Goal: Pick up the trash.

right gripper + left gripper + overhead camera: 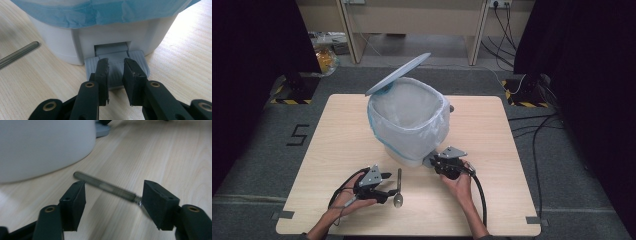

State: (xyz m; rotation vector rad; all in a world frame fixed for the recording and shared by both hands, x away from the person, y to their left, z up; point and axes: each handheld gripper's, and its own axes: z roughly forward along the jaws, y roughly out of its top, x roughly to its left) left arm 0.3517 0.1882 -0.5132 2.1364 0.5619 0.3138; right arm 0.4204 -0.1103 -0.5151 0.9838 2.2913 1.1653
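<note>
Lying on the near part of the wooden table [492, 130], just left of centre, the spoon [398, 189] points its handle away toward the white pedal bin [409, 122] and its bowl toward the person. Around it the left gripper [384, 186] has its jaws spread, one pad on each side of the handle, neither pressing. To the right, the right gripper [437, 161] rests with jaws drawn as close as they go on the bin's grey foot pedal [116, 68]. Behind, the bin's lid [398, 74] stands tilted open over a blue-edged liner bag [422, 125].
</note>
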